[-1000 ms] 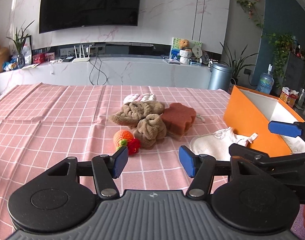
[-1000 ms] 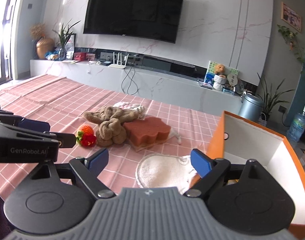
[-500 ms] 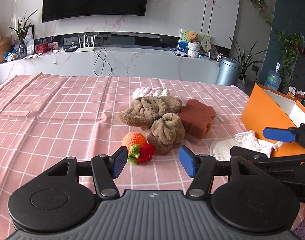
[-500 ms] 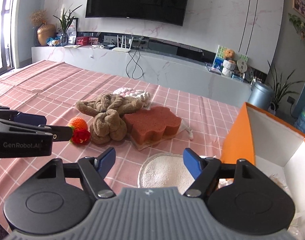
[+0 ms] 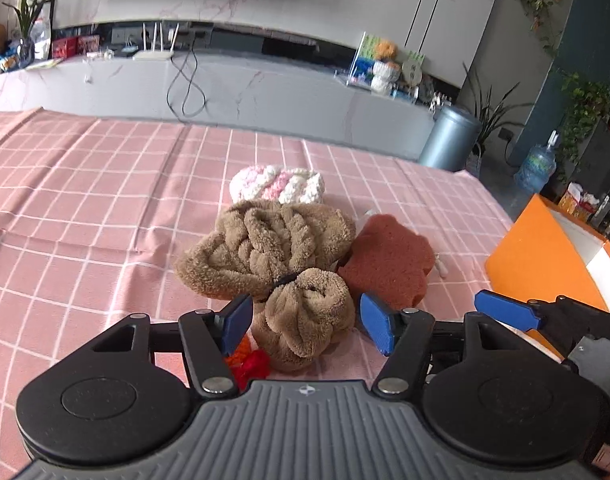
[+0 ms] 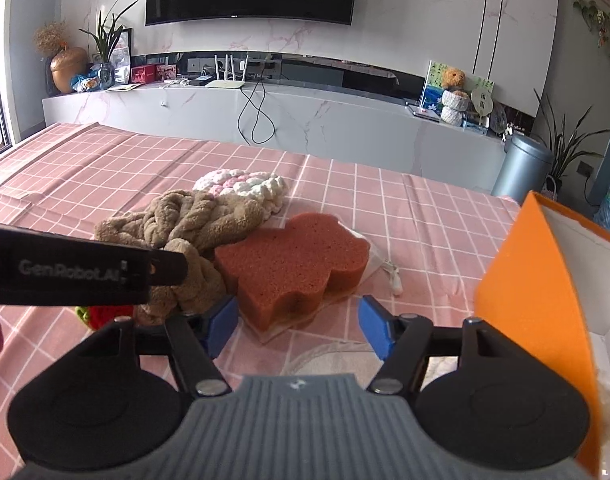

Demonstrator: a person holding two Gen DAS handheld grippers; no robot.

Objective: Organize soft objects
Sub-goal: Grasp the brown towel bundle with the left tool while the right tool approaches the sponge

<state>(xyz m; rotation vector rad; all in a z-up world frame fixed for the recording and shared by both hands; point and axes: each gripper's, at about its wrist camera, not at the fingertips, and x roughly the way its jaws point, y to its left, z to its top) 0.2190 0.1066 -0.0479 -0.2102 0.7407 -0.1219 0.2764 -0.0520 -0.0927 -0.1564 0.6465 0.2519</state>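
A brown plush bundle (image 5: 273, 248) lies mid-table on the pink checked cloth, and its near lobe sits between the pads of my left gripper (image 5: 307, 324). Those jaws are opening and the pads stand just clear of the plush. Beside the bundle, a red-brown sponge (image 6: 293, 268) has its near edge between the pads of my right gripper (image 6: 299, 328). These jaws are closing and are not touching it. A pink-and-white knitted piece (image 5: 277, 188) lies behind the bundle. The left gripper half hides an orange-and-red crochet toy (image 5: 249, 360).
An orange box (image 6: 533, 280) with a white inside stands open at the right, close to the right gripper. A white round cloth (image 6: 325, 356) lies under the right gripper. The left gripper's black finger (image 6: 85, 276) crosses the left of the right wrist view.
Both grippers have moved forward and down to the pile. The brown bundle now sits between the left pads and the sponge's edge between the right pads. The right jaws have narrowed.
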